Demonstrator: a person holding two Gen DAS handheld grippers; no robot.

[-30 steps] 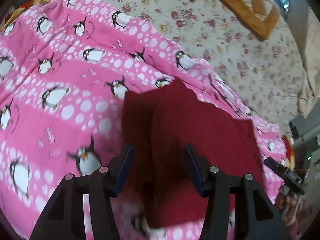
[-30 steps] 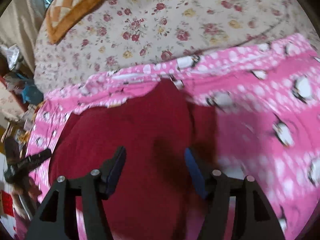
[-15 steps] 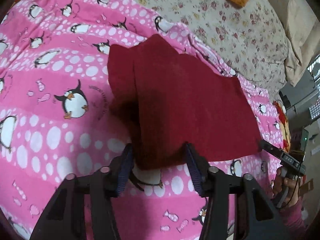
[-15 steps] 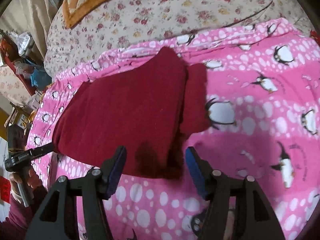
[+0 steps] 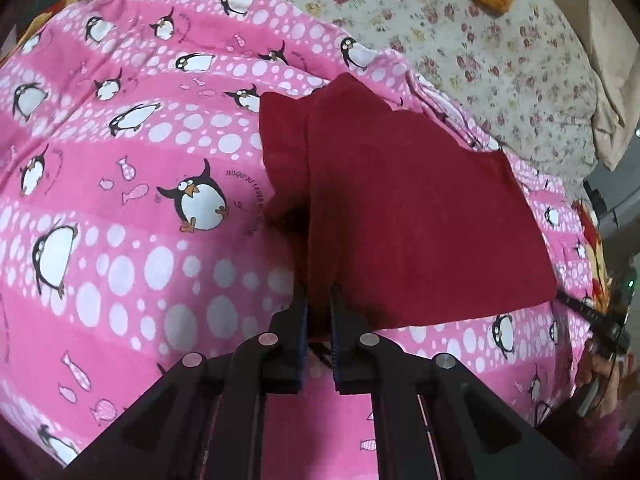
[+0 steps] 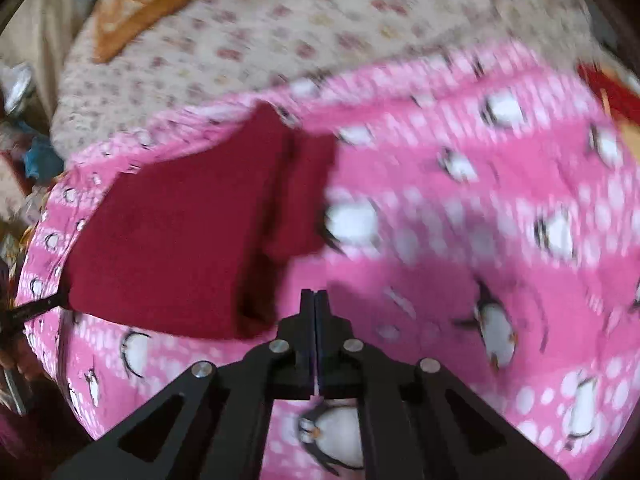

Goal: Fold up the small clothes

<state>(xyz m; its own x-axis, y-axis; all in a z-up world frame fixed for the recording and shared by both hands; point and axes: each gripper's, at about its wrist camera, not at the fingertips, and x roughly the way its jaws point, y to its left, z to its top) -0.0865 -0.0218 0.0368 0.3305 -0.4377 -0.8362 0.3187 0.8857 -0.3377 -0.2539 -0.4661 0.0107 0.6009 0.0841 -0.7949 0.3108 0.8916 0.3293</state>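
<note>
Red cloth point(image 5: 420, 220) lies part-folded on the penguin blanket point(image 5: 120, 220), left gripper point(image 5: 319, 312) pinching its near edge, likely to lift a fold, while right gripper point(image 6: 315, 312), clenched on nothing, sits just beside.

I see a dark red cloth point(image 5: 420, 224) lying mostly flat on the pink penguin blanket point(image 5: 120, 200). It is folded, with one layer lapped over a narrower strip along its left side. Its near corner is pinched and slightly lifted. In the right wrist view the cloth point(image 6: 180, 240) is blurred.
</note>
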